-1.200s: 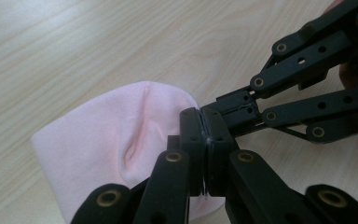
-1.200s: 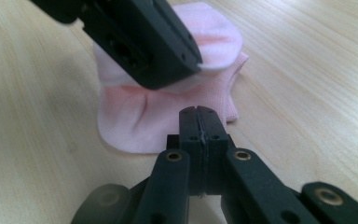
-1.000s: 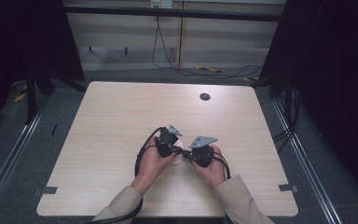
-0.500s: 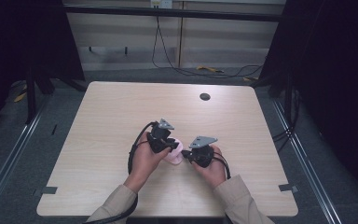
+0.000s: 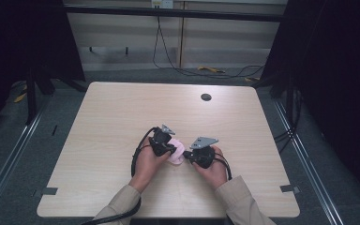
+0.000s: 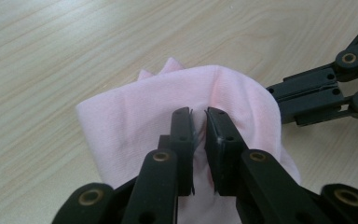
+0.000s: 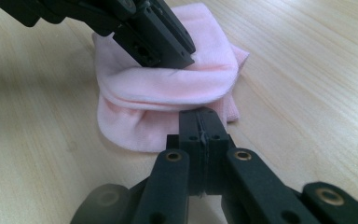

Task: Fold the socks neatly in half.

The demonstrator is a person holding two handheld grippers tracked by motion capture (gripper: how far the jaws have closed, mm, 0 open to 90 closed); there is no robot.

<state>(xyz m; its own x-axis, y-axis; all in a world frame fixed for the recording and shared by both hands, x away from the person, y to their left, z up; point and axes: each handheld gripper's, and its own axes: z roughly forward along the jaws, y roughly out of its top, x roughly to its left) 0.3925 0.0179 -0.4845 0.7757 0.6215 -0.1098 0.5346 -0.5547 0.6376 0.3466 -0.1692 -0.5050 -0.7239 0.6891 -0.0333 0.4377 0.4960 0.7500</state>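
Table (image 5: 98,140): pale wood, bare but for a small dark hole (image 5: 206,97) at the far right; the work sits near the person, about the middle
Pink cloth (image 5: 177,153): a small soft piece, folded over on itself, lying on the table between the two grippers; half a second ago it showed as a flatter patch beside the left hand, now it is bunched up with a rounded top fold
Left gripper (image 6: 199,122): has come down and in toward the right onto the cloth's top fold; its jaws have just been closing, and a pinch of pink fabric stands in the narrow gap between them, so it looks to be grasping the fold
Right gripper (image 7: 199,122): unmoved over the last second, jaws clenched tight together at the near edge of the cloth, seemingly clamping its lower layer
Meaning: with both sides gripped, the fold can likely be pulled or turned next
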